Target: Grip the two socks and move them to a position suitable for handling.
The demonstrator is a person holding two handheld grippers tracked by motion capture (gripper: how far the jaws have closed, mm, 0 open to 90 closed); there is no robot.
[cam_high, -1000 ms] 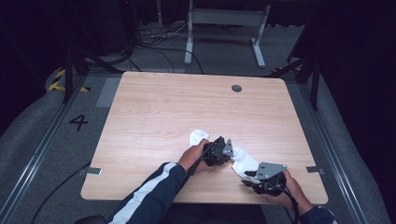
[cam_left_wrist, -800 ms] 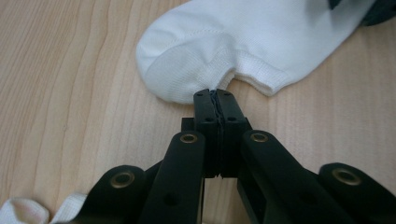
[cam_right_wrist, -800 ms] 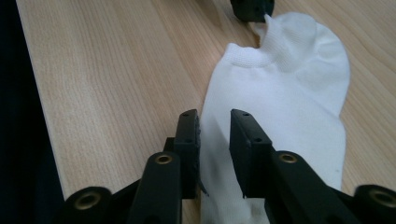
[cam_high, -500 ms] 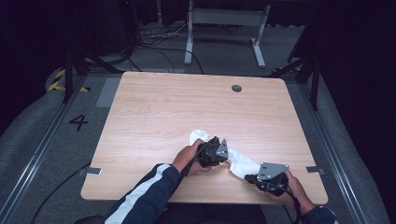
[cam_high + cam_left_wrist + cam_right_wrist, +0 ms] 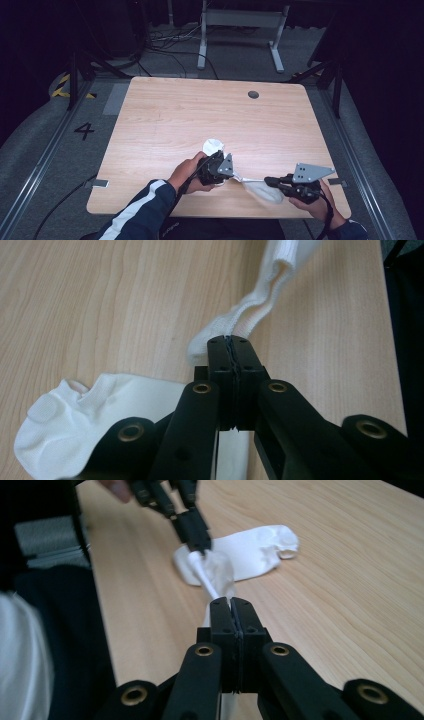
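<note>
A white sock [image 5: 260,189] hangs stretched between my two grippers above the table's near edge. My left gripper [image 5: 233,173] is shut on one end of it; in the left gripper view the jaws [image 5: 231,347] pinch the fabric and the sock [image 5: 267,292] runs away from them. My right gripper [image 5: 268,181] is shut on the other end [image 5: 231,605], with the sock [image 5: 216,575] drawn thin toward the left gripper [image 5: 198,539]. A second white sock [image 5: 212,146] [image 5: 60,430] [image 5: 255,547] lies flat on the table beside the left hand.
The wooden table [image 5: 200,115] has a round cable hole [image 5: 253,94] near its far edge. The near edge runs just below both hands. A metal stand [image 5: 240,20] and cables are on the floor beyond the table.
Both hands have risen and drawn apart, the left one to the left. The sock between them has come up off the table and pulled taut.
</note>
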